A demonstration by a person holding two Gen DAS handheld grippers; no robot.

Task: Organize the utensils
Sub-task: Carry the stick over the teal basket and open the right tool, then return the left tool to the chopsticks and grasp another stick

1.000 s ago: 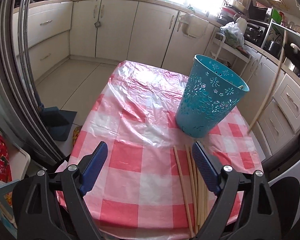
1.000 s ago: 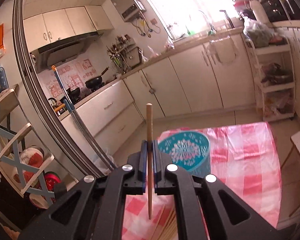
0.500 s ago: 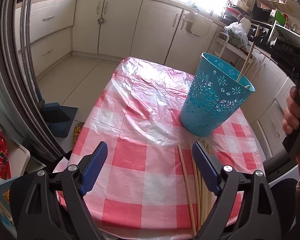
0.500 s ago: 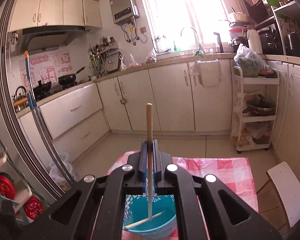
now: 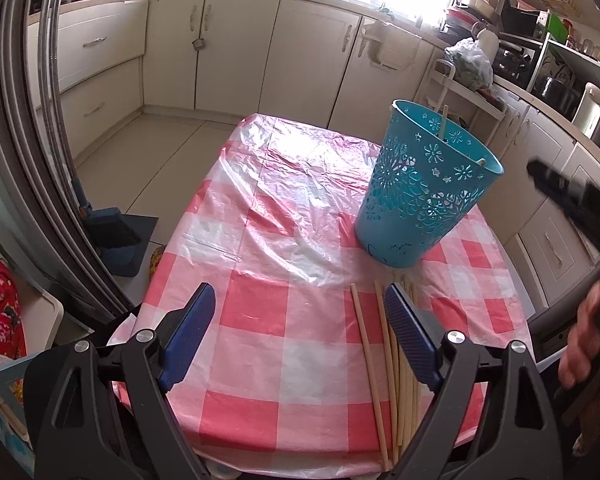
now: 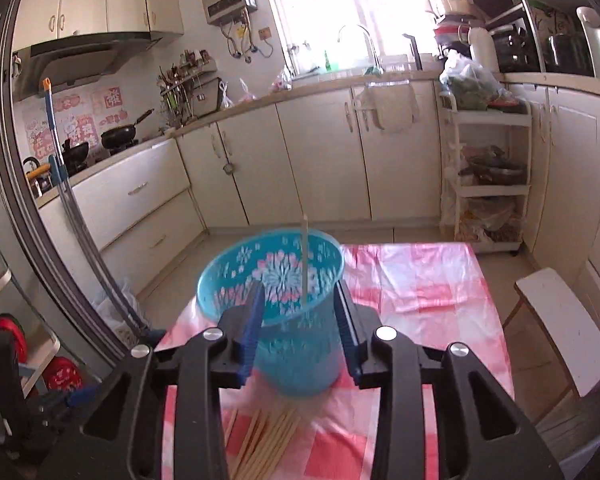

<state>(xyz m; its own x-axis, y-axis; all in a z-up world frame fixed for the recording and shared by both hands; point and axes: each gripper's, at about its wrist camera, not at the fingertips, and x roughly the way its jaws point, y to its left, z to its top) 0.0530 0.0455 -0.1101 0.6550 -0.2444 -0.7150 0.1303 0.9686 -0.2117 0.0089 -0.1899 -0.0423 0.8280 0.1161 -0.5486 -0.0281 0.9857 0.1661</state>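
Note:
A teal perforated basket stands on the pink checked table; it also shows in the right wrist view. A wooden chopstick leans inside it, its tip showing above the rim. Several loose chopsticks lie on the cloth near the front edge, also seen in the right wrist view. My left gripper is open and empty, low over the table beside the chopsticks. My right gripper is open and empty, just behind the basket.
Kitchen cabinets run along the far walls. A white trolley rack stands beyond the table. A white stool sits to the table's right. A broom and dustpan rest on the floor at left.
My right gripper carried a chopstick over the basket, opened and let it go; the chopstick now stands inside the basket. The right gripper has drawn back. The left gripper stayed open.

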